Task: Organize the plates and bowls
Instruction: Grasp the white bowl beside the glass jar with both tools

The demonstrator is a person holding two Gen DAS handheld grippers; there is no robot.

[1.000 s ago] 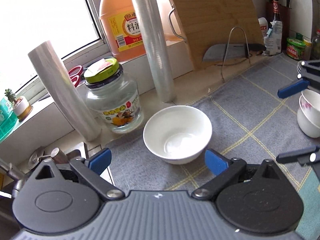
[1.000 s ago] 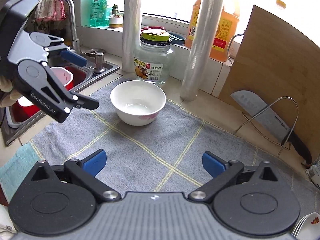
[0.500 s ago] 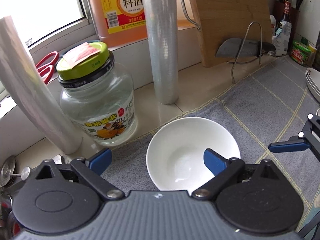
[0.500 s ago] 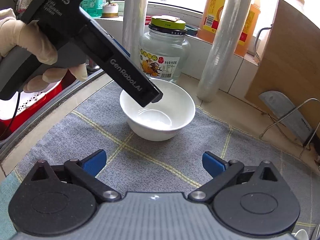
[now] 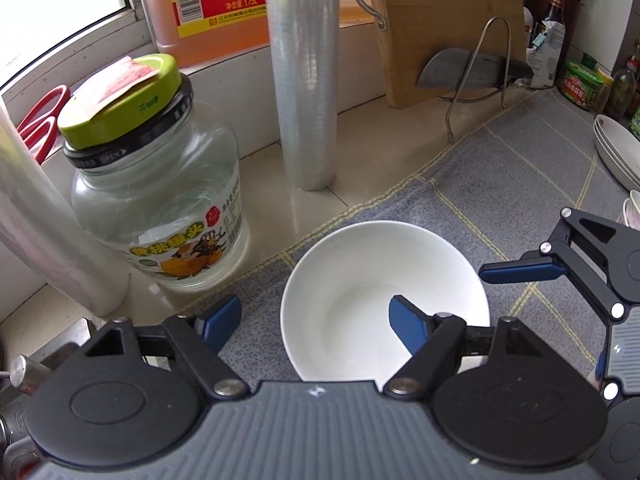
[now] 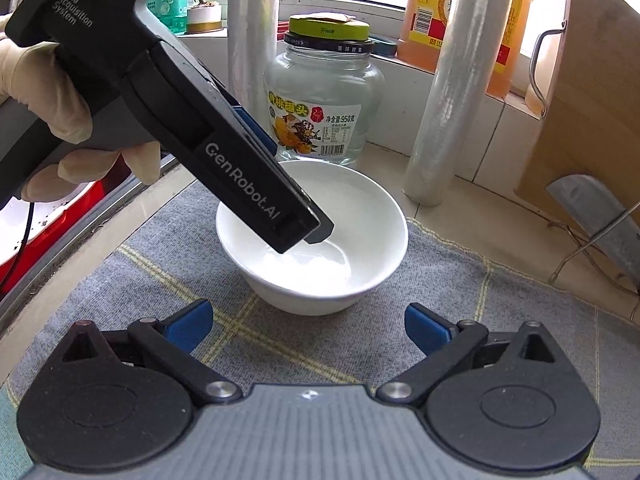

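A white bowl (image 5: 372,276) stands upright on a grey checked mat (image 5: 520,168). My left gripper (image 5: 316,316) is open and straddles the bowl's left rim, with its right finger inside the bowl and its left finger outside. In the right wrist view the left gripper (image 6: 308,232) reaches down into the bowl (image 6: 360,240). My right gripper (image 6: 308,326) is open and empty, just in front of the bowl. White plates (image 5: 616,152) are stacked at the far right.
A glass jar (image 5: 160,200) with a green lid, two rolls of cling film (image 5: 306,80), an orange bottle (image 5: 216,0), a wooden cutting board (image 5: 448,20) and a cleaver (image 5: 468,70) on a wire rack stand behind the bowl. A sink (image 6: 40,216) lies left.
My left gripper moved forward and down until its right finger entered the bowl. My right gripper moved closer to the bowl.
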